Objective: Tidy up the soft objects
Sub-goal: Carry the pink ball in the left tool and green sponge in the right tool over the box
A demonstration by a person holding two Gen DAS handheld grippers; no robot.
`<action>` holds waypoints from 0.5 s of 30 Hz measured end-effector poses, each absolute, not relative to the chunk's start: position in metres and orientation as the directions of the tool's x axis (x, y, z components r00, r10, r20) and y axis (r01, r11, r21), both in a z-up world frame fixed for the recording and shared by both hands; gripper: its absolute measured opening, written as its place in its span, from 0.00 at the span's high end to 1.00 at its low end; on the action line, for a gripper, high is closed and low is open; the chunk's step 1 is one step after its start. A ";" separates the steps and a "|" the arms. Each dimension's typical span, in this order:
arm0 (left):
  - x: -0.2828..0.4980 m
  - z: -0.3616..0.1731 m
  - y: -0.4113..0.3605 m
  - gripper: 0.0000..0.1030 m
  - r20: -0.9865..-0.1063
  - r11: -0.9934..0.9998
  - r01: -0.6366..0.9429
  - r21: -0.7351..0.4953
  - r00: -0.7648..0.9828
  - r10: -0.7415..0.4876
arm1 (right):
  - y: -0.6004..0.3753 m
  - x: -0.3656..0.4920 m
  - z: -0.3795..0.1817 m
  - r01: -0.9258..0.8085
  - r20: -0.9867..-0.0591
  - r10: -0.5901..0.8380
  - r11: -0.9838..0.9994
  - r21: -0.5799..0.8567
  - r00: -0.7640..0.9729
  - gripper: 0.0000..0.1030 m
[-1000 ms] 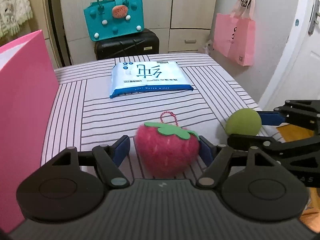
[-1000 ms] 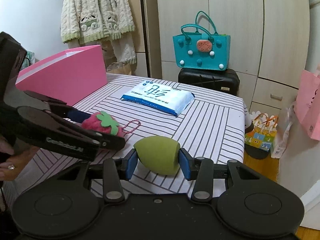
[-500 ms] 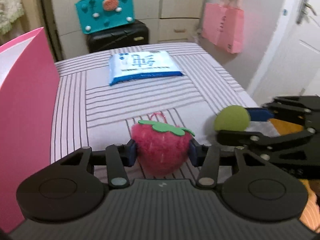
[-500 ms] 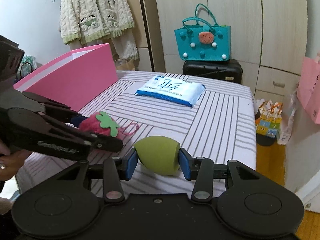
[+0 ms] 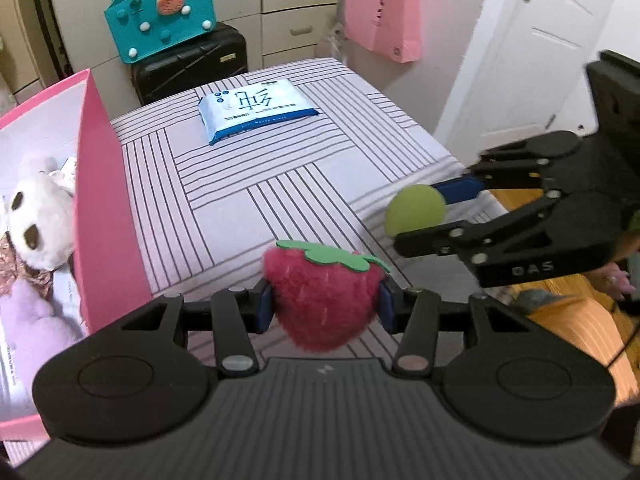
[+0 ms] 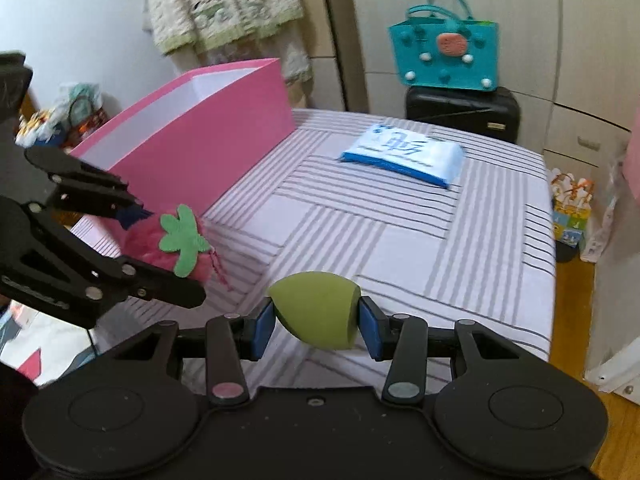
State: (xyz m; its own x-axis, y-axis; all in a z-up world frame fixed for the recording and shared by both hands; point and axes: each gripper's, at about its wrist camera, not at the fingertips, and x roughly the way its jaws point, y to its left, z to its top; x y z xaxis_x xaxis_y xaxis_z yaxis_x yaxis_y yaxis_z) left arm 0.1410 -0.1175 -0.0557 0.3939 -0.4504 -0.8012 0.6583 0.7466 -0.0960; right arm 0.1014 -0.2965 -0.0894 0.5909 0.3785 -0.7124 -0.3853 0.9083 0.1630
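Left gripper (image 5: 323, 307) has its blue pads squeezed onto both sides of the fuzzy pink strawberry plush (image 5: 323, 298), green felt leaf on top, so it's clamped and the plush is up off the striped table cover (image 5: 280, 168), w/ its little pink bead chain dangling in the right wrist view. Right gripper (image 6: 316, 322) is pinched the same way on a green egg-shaped sponge (image 6: 316, 309), pointy end twd the left pad, flat end against the right one, also held above the cloth. The two grippers are near each other, left one beside the pink box (image 6: 200, 136) which sits along the left edge of the table. Box is open on top; inside, from the left wrist view, there's a white plush w/ dark patches (image 5: 38, 224) and smth pale purple below it, can't tell what exactly. Further back on the table lies a blue-and-white wipes pack (image 5: 256, 109), flat, well apart from both toys. Behind the table a teal tote (image 5: 160, 20) sits on a black suitcase (image 5: 188, 64), and a pink paper bag (image 5: 384, 16) hangs on the wall near the white door (image 5: 536, 60).
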 end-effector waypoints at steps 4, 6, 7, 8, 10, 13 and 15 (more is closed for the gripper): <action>0.132 -0.038 -0.100 0.53 -0.809 0.716 0.683 -0.146 0.334 -0.483 | -0.279 0.093 -0.073 -0.415 -0.724 0.405 0.892 0.180 0.558 0.51; 0.126 -0.029 -0.091 0.53 -0.812 0.702 0.692 -0.168 0.307 -0.497 | -0.274 0.089 -0.064 -0.412 -0.722 0.428 0.886 0.214 0.544 0.51; 0.124 -0.024 -0.085 0.53 -0.812 0.695 0.696 -0.181 0.294 -0.505 | -0.270 0.087 -0.059 -0.417 -0.718 0.450 0.876 0.241 0.531 0.51; 0.122 -0.020 -0.079 0.53 -0.812 0.692 0.696 -0.190 0.285 -0.510 | -0.268 0.086 -0.055 -0.421 -0.714 0.469 0.868 0.264 0.520 0.51; 0.117 -0.010 -0.067 0.53 -0.809 0.689 0.699 -0.192 0.285 -0.514 | -0.263 0.083 -0.046 -0.436 -0.707 0.507 0.848 0.303 0.493 0.51; 0.112 0.003 -0.050 0.52 -0.801 0.697 0.693 -0.182 0.307 -0.514 | -0.252 0.079 -0.035 -0.468 -0.695 0.546 0.820 0.329 0.468 0.51; 0.111 0.011 -0.037 0.52 -0.789 0.708 0.684 -0.176 0.333 -0.517 | -0.243 0.079 -0.028 -0.484 -0.686 0.563 0.807 0.338 0.460 0.51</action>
State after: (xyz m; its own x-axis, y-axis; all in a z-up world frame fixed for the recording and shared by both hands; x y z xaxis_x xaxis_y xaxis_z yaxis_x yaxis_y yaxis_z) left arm 0.1109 -0.0372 0.0113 0.3327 -0.5172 -0.7885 0.6838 0.7081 -0.1760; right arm 0.0788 -0.2435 -0.0285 0.4604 0.5633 -0.6861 -0.4841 0.8072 0.3379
